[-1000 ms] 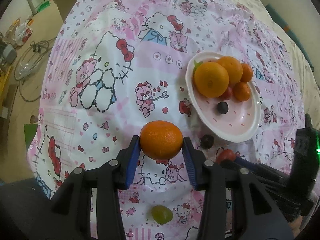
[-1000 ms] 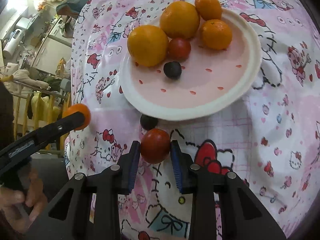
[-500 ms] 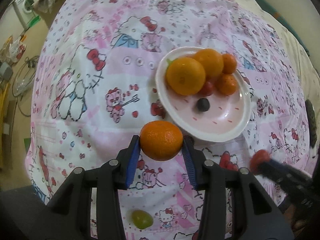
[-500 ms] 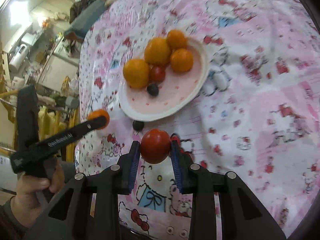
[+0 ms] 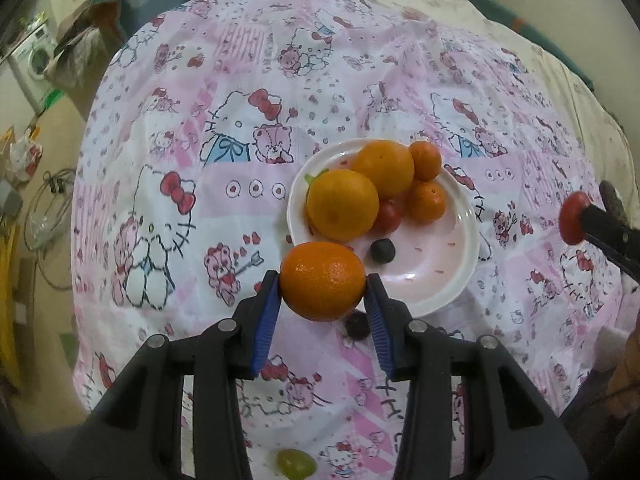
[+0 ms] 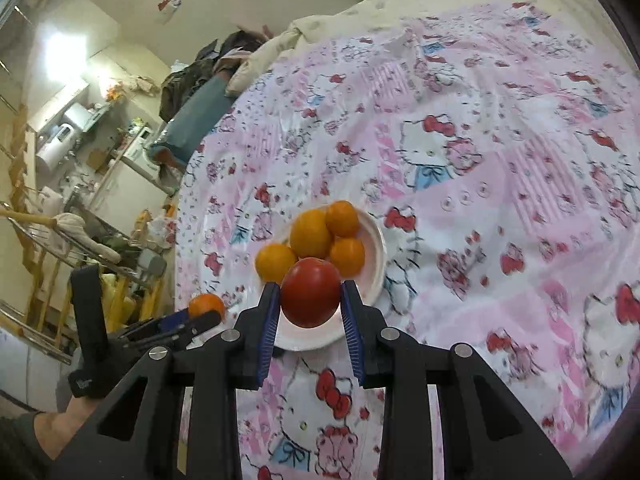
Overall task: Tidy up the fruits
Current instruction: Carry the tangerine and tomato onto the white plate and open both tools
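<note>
The left gripper (image 5: 322, 287) is clamped on a mandarin (image 5: 322, 281), its blue pads pressing the fruit's two sides, and holds it clear above the cartoon-print cloth (image 5: 224, 152). Just ahead of this claw and slightly to its right sits the white plate (image 5: 460, 276), which carries two large oranges, two small ones, a red tomato and a dark grape. A second dark grape (image 5: 357, 326) lies on the cloth beneath the claw's right finger, and a green grape (image 5: 295, 463) lies behind the fingertips, between the arms. The right gripper (image 6: 310, 298) pinches a red tomato (image 6: 310, 297) between its pads, lifted above the plate's near edge, with the oranges directly beyond it.
</note>
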### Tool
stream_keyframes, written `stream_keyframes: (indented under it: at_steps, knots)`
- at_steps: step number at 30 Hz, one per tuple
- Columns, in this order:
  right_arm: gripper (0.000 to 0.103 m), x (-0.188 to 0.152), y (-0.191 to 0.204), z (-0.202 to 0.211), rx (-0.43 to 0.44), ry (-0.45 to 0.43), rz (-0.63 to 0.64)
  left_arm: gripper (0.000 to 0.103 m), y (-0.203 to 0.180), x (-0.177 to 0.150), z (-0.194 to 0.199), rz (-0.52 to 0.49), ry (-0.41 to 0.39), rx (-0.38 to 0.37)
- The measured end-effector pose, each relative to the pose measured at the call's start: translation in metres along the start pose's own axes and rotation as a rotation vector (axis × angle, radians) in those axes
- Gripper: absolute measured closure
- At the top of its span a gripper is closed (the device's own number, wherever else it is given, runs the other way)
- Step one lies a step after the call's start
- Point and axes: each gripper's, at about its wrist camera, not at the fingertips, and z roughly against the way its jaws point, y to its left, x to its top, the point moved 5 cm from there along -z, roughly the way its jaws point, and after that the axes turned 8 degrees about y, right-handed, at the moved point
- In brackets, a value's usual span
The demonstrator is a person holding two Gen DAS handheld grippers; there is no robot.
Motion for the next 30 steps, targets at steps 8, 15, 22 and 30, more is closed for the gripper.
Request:
stream_keyframes:
  at_steps: [8, 15, 22, 30]
  knots:
    - [0.07, 0.021, -0.02, -0.038, 0.029, 0.089, -0.074, 0.065, 0.002, 0.015, -0.023, 0.018, 0.036, -0.053]
    - [0.07, 0.019, -0.023, -0.077, 0.011, 0.184, -0.091, 0.065, -0.026, 0.014, -0.051, -0.056, 0.113, -0.102]
    - [0.07, 0.012, -0.028, -0.101, -0.037, 0.247, -0.087, 0.065, -0.034, 0.017, -0.069, -0.082, 0.144, -0.059]
    - [0.068, 0.009, -0.036, -0.107, -0.065, 0.263, -0.11, 0.063, -0.039, 0.024, -0.075, -0.074, 0.144, -0.059]
